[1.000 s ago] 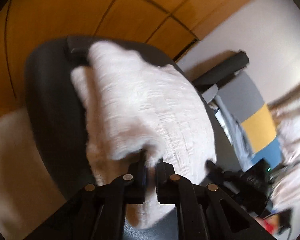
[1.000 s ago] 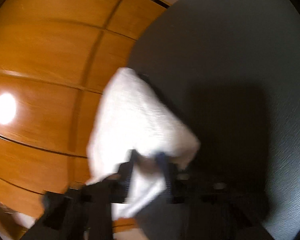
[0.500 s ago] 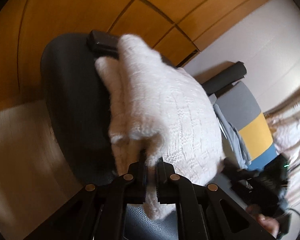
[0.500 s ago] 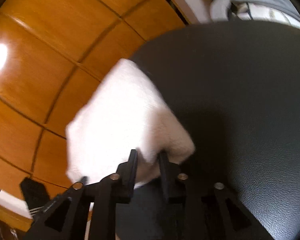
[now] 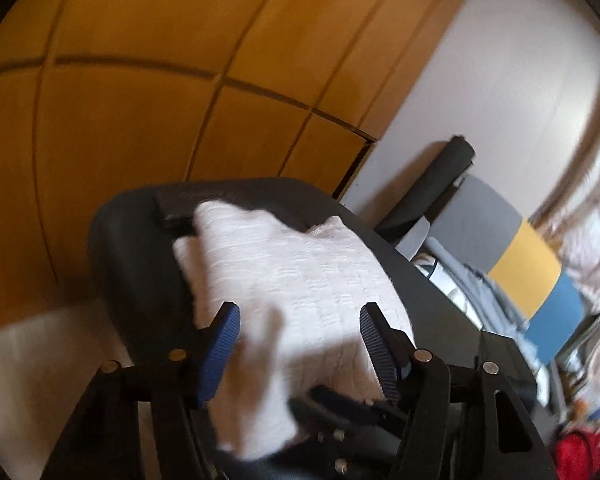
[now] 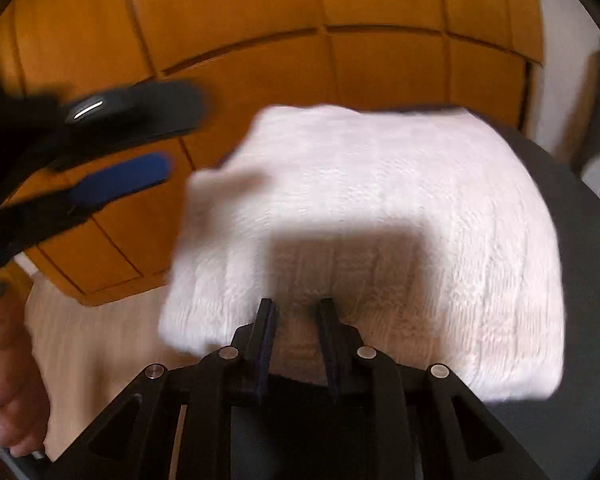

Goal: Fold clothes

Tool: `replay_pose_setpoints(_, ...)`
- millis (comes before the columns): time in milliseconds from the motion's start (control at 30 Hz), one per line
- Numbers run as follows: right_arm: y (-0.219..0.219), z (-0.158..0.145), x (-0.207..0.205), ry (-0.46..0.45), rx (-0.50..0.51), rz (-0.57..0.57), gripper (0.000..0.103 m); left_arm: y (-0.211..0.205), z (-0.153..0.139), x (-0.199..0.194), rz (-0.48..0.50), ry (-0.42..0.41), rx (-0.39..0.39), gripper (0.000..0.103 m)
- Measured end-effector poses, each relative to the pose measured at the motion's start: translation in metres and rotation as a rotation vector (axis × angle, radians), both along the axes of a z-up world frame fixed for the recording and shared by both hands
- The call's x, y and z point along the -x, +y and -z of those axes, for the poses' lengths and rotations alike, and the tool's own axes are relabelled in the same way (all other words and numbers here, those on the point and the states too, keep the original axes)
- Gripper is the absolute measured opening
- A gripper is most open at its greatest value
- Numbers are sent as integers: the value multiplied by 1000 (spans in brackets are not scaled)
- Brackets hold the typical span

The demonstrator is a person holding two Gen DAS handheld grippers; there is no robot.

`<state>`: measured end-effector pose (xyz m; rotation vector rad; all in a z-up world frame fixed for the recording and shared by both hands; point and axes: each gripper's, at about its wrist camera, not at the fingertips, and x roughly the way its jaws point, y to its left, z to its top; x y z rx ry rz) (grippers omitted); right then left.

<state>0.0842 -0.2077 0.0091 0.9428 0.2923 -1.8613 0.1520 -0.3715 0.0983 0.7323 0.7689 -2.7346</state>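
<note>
- The white knitted garment (image 6: pixel 380 232) lies folded in a thick pad on the round dark table (image 6: pixel 592 280), reaching to the table's far edge; a corner at the left overhangs the rim.
- The left gripper (image 5: pixel 298 334) hangs over the near end of the garment with its blue-padded fingers (image 5: pixel 222 348) spread wide and nothing between them; loose knit droops blurred below them.
- The right gripper (image 6: pixel 296 312) sits low at the near edge of the garment, its fingers close together with a narrow gap; whether they pinch the cloth cannot be told.
- In the right wrist view the left gripper shows blurred at the far left, off the table.
- Orange wooden panelling (image 5: pixel 140 80) stands behind the table.
- To the right stands a chair (image 5: pixel 520 264) in grey, yellow and blue, with cloth heaped beside it.
- Bare toes (image 6: pixel 8 392) rest on the pale floor (image 6: pixel 92 352) at the near left.
</note>
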Motion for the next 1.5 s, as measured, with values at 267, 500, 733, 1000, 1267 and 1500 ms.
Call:
replay_pose_setpoints(267,90,-33,32,49,117,242,23,-4,30,29,13,-80,108,10)
replay_pose_setpoints(500,38,-48,79,134,32,141,21,12,36,45,61,-117,353,10)
replay_pose_setpoints(733,-17,-14,100,42,-21,141,22,-16,67,52,-21,-188,369,11)
replay_pose_setpoints(1000,13,-26,81,131,8,176,30,11,53,40,-76,-199,405,27)
replay_pose_setpoints(1267,85,-25,12,213,-14,246,39,66,35,6,-86,-191,350,97)
replay_pose_setpoints(1500,125,-10,-8,162,-5,347,39,98,50,-8,-90,-319,366,97)
